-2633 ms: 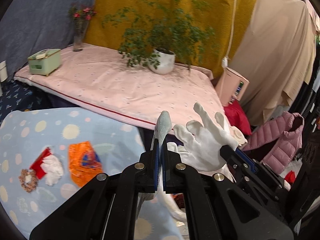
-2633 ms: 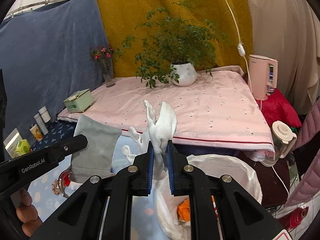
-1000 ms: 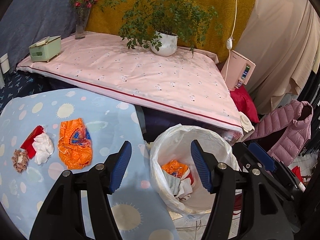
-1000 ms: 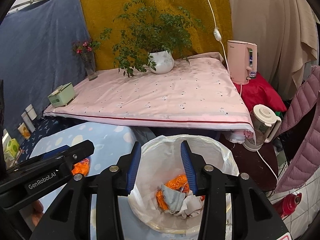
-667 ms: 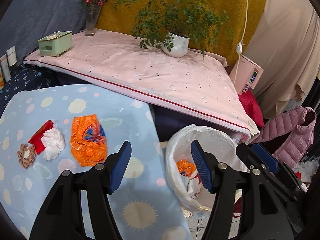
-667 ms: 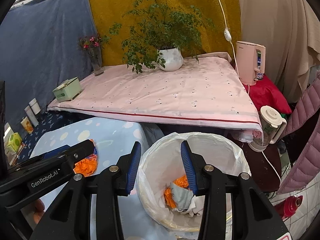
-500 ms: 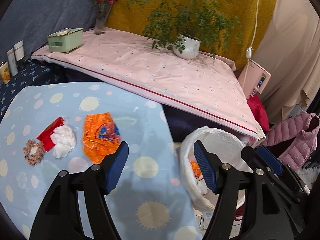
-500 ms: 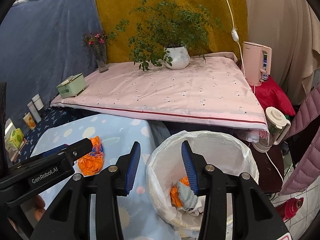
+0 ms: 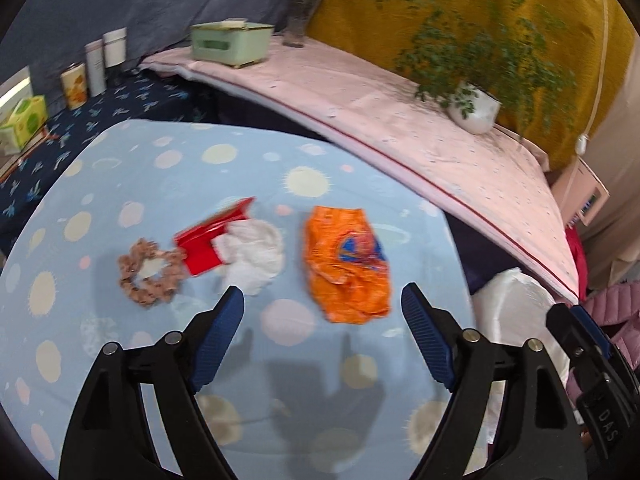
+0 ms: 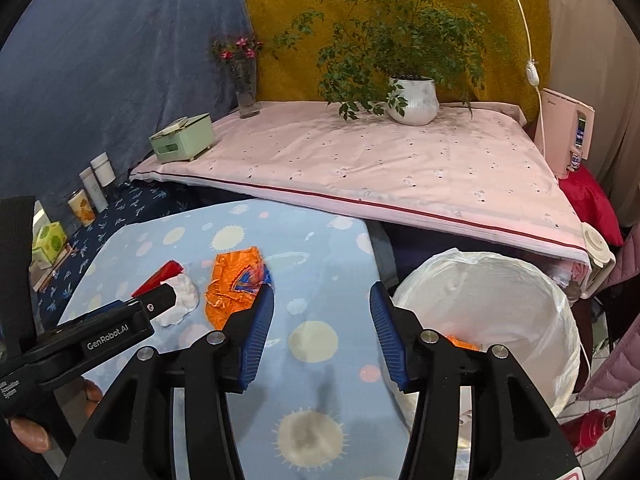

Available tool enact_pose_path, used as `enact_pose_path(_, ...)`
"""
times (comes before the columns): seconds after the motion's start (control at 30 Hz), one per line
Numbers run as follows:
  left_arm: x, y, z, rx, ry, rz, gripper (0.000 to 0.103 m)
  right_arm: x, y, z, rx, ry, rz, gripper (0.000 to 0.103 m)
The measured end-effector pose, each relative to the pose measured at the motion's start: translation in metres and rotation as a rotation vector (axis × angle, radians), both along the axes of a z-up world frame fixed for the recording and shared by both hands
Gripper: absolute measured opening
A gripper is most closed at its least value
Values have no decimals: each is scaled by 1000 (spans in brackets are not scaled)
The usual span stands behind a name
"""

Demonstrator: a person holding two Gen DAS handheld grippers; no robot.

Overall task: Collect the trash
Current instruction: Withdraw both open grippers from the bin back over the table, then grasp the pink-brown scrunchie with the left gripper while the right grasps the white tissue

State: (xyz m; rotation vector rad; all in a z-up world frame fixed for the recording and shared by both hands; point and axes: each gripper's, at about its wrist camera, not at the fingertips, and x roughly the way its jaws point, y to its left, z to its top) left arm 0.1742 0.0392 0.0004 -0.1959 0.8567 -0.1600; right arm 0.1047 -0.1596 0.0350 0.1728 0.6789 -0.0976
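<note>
My left tongs (image 9: 322,312) stood wide open with nothing between the blue pads, held over the blue spotted tablecloth (image 9: 160,160). My right tongs (image 10: 322,308) were likewise spread and empty, over the same cloth, just left of the trash bin.

Just beyond the left pads lay the crumpled orange wrapper (image 9: 346,266), between the two fingers as seen from the left wrist. To its left was a white crumpled tissue (image 9: 252,254), touching a red wrapper (image 9: 208,240), and further left a brown scrunchie (image 9: 150,276) lay flat, just beside the red piece. All four rested on the cloth, apart from the bin.

The trash bin (image 10: 520,280), lined with a white bag, stood off the right edge of the table; a bit of orange trash (image 10: 462,342) showed inside it behind my right finger.

Further back ran the pink bedspread (image 10: 380,160), carrying a green tissue box (image 10: 182,142), a vase of pink flowers (image 10: 244,80) and a potted plant (image 10: 412,96). A pink appliance (image 10: 568,136) stood at its right end.
</note>
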Motion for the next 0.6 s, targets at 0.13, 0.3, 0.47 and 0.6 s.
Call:
enact_pose_path(0.13, 6, 30, -9, 4, 18, 53, 77, 11, 27, -5, -3, 17, 39, 51)
enact_pose_path(0.3, 10, 66, -21, 23, 34, 106, 77, 21, 50, -14, -3, 38, 74, 51)
enact_pose_path(0.47, 14, 96, -38, 31, 63, 142, 77, 34, 77, -26, 4, 67, 110, 51)
enact_pose_path(0.6, 19, 116, -49, 46, 79, 162, 77, 44, 95, -39, 14, 95, 134, 51)
